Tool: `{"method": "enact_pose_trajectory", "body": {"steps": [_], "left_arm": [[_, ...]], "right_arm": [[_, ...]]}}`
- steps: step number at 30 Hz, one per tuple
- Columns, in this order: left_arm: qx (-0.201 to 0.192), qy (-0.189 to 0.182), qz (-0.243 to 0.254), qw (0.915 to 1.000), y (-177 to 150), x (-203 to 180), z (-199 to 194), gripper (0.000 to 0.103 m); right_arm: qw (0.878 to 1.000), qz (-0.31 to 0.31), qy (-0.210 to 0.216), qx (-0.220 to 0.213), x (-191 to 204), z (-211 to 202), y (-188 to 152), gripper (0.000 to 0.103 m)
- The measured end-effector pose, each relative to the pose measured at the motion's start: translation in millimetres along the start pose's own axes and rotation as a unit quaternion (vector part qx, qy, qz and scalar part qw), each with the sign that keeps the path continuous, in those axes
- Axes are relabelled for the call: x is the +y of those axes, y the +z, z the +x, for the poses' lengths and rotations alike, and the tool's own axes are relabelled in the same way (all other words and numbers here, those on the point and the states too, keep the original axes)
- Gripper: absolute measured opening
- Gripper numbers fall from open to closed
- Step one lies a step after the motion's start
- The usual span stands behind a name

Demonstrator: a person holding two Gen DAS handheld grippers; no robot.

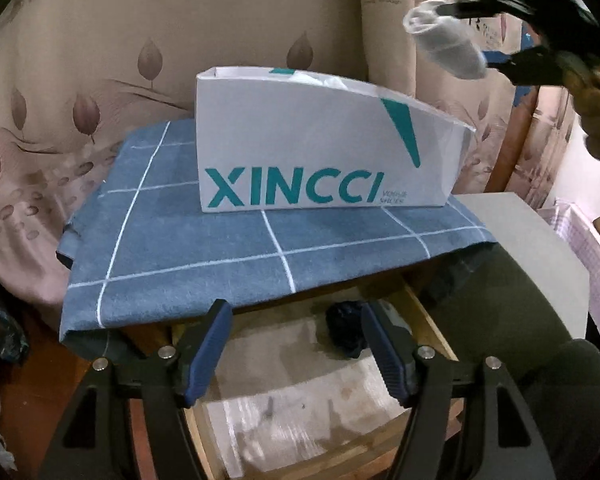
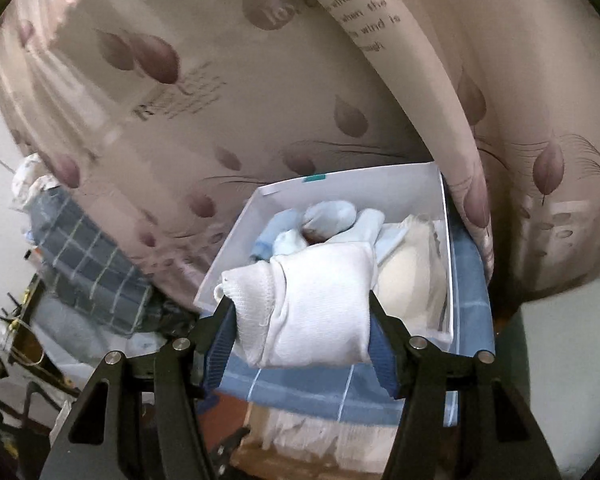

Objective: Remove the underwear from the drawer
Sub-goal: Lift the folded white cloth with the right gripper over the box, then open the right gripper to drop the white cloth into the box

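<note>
- The carry-away step is in hand: the right gripper (image 2: 302, 322) is clenched on a rolled white underwear bundle (image 2: 312, 304), both pads pressing its sides, held in the air above the white box (image 2: 236, 240).
- In the left wrist view the same bundle shows high up, over the box's right end, well clear of the open drawer (image 1: 284, 392).
- The left gripper (image 1: 296, 350) is released and holds nothing; it hangs over the drawer's front part, just below the front edge of the blue checked cloth (image 1: 204, 248) on the desk.
- One dark garment (image 1: 346, 332) lies in the drawer near its back, beneath the desk's front edge; my guess is this comes out next.
- The next move calls for setting the bundle down, likely into the box, where light blue rolls (image 2: 328, 216) and a cream piece (image 2: 412, 276) already fill much of the floor.
- Room is tight behind: the curtain (image 2: 260, 92) hangs touching the box's far rim.
- The desk's right corner is bare grey.
</note>
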State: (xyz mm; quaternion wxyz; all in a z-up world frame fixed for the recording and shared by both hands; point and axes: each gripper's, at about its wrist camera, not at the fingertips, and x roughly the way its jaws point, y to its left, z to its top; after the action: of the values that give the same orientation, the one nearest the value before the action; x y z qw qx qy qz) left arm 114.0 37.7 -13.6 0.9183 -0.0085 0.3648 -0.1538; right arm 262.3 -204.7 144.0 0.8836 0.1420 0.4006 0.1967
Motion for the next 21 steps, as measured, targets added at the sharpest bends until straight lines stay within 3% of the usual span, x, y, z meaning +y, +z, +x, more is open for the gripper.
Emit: {"method": "enact_pose_trajectory", "body": {"steps": [6,11,21], "left_arm": [[0.023,0.001,-0.01,0.9997,-1.0,4.4,10.2,0.069],[0.033,0.028,-0.005,0.999,-0.6,5.6,16.9,0.069],[0.049,0.049,-0.01,0.9975,-2.2,12.4,24.9,0.069]], "right_arm": [[0.999,0.022,-0.032,0.003,-23.2,33.8,23.5,0.057],[0.998,0.033,-0.05,0.004,-38.1,58.9,42.8,0.057],[0.996,0.059,-0.065,0.022,-63.3,108.4,48.7,0.058]]}}
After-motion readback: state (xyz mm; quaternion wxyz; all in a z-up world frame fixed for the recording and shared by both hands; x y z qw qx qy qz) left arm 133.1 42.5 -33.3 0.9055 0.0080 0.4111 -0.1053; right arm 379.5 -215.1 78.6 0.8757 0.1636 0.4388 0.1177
